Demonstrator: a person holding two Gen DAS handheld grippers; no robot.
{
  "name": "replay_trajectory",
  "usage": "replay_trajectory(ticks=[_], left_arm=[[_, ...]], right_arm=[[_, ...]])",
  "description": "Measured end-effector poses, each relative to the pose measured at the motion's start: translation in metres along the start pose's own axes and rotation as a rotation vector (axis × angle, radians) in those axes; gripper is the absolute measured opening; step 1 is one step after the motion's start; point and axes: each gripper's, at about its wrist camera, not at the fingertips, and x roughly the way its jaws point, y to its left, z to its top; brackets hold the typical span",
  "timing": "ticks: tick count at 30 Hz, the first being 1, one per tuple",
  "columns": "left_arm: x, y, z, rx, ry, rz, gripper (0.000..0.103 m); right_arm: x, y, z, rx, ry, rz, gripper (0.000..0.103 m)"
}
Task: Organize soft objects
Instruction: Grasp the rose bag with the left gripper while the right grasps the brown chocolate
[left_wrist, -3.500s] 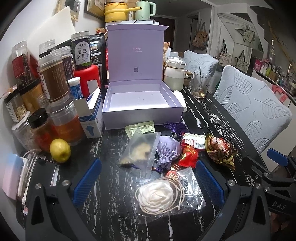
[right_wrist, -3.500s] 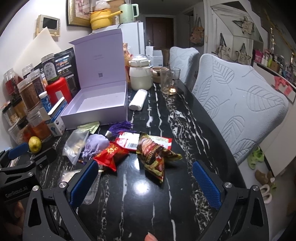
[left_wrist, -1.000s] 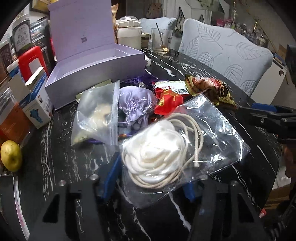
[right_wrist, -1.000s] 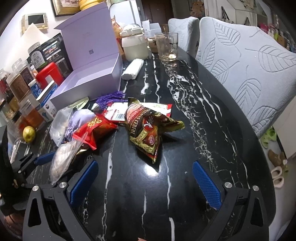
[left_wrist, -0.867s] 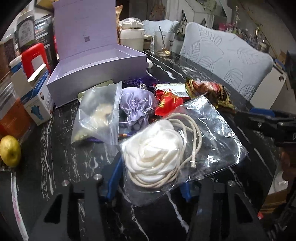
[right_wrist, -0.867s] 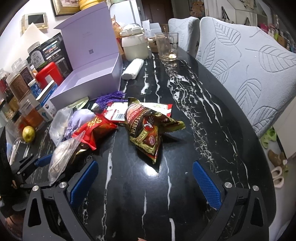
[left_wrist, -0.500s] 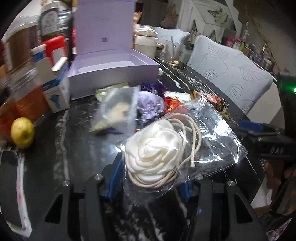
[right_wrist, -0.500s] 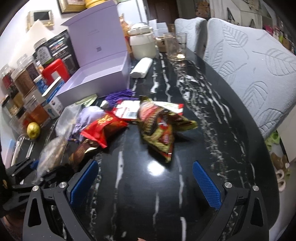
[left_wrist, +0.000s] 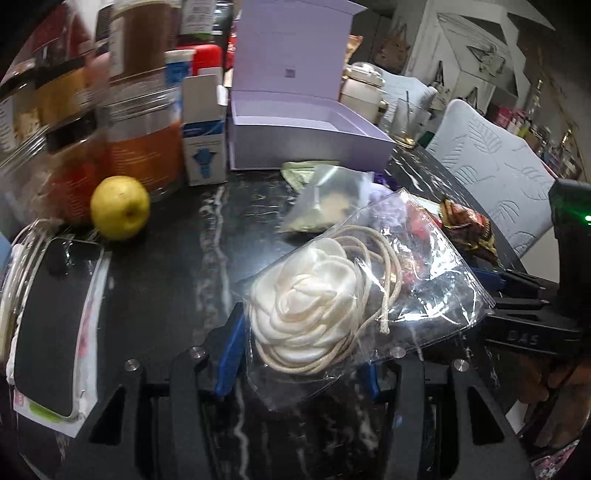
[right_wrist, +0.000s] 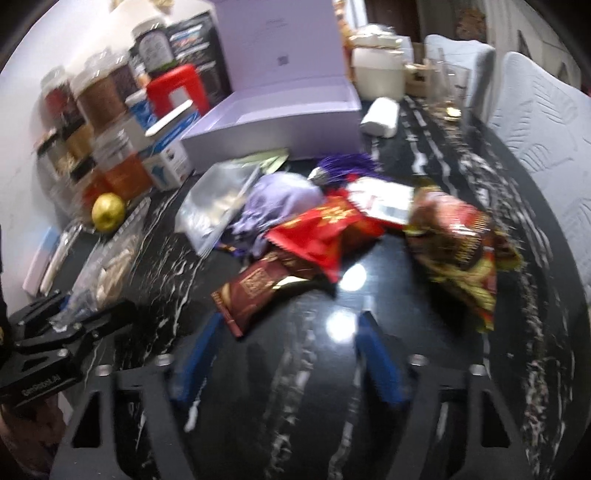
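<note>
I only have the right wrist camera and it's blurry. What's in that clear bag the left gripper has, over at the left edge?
Observer: A cream fabric rose with a coil of cord, inside the clear bag. The left gripper is shut on the bag, and its jaws have just closed further.
Operator: Anything in the lavender box yet?
Observer: From the left wrist, the part of the lavender box floor that shows is bare.

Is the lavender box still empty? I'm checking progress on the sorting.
Yes: the left wrist view shows the open lavender box with a bare interior.
</note>
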Motion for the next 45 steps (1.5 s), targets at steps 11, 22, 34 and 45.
replay_trajectory(ticks=[11, 22, 34, 45], left_arm=[[-0.001, 0.022, 0.002, -0.035, 0.001, 0.007, 0.052], [0.0, 0.015, 0.005, -0.025, 0.005, -0.016, 0.052], [-0.004, 0.004, -0.003, -0.012, 0.002, -0.023, 0.052], [-0.015, -0.007, -0.016, -0.005, -0.01, -0.023, 0.052]], right_arm=[[0.028, 0.029, 0.02, -0.04, 0.016, -0.068, 0.069], [0.031, 0.034, 0.018, -0.12, -0.017, -0.115, 0.029], [0.009, 0.021, 0.005, -0.095, -0.063, -0.044, 0.015], [-0.012, 0.012, -0.017, -0.084, -0.065, -0.022, 0.014]])
